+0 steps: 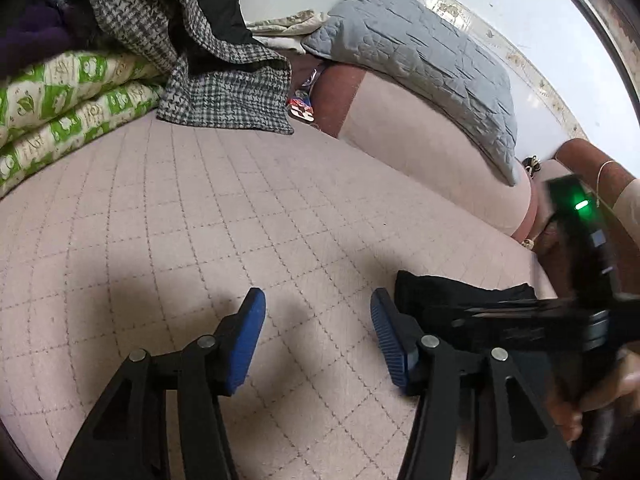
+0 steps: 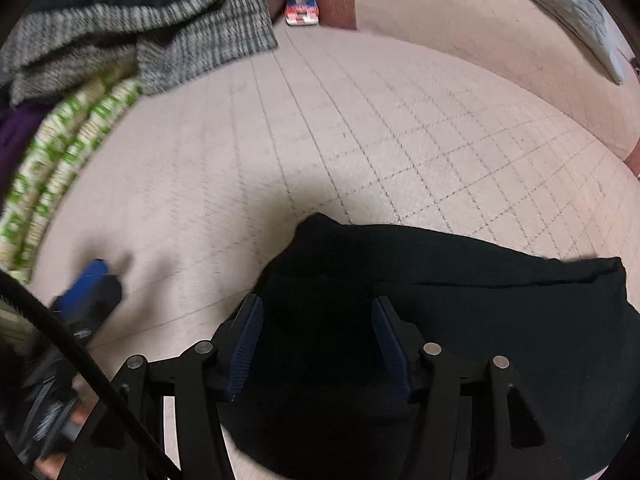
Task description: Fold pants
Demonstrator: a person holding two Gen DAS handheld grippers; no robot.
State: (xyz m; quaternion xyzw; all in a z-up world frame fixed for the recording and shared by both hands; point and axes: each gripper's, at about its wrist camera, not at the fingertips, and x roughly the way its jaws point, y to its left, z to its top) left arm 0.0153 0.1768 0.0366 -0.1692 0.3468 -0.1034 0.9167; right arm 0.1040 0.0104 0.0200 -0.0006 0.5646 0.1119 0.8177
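Observation:
The black pants [image 2: 460, 320] lie bunched on the pink quilted couch seat [image 2: 320, 140], filling the lower right of the right wrist view. My right gripper [image 2: 316, 340] is open, its blue pads hovering over the pants with nothing between them. In the left wrist view a corner of the pants [image 1: 460, 292] shows at the right, behind the right gripper's blurred black body [image 1: 580, 300]. My left gripper [image 1: 316, 340] is open and empty over bare seat [image 1: 240, 220], left of the pants. Its blue tip shows in the right wrist view [image 2: 86, 284].
A houndstooth garment [image 1: 208, 72] and a green-patterned folded quilt [image 1: 60, 100] are piled at the far left. A grey quilted pillow [image 1: 420, 60] leans on the couch back. A small red and blue packet [image 1: 302, 106] lies by the backrest.

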